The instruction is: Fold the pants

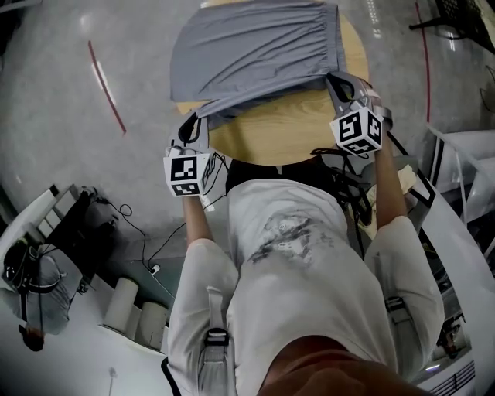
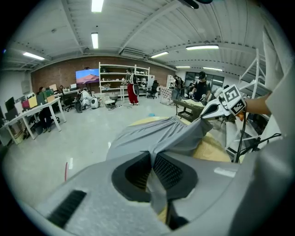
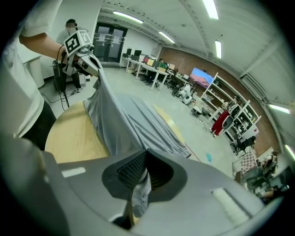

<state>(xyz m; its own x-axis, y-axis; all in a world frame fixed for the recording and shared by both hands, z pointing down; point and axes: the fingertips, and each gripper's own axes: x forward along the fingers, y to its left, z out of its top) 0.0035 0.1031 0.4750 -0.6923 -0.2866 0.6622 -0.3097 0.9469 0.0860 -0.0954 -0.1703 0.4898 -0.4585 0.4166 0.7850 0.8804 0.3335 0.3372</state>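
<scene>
Pants (image 1: 255, 54): grey, spread over the round wooden table (image 1: 286, 128); I lose the far end at the head view's top edge.
Left gripper (image 1: 189, 128): jaws clenched on the pants' near edge.
Right gripper (image 1: 341, 82): jaws likewise clamping that edge.
Room: bare wood between the grippers, with open floor around.

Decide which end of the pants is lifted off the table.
The near end, pinched by the left gripper and right gripper. The far, gathered waistband end lies flat on the table.
</scene>
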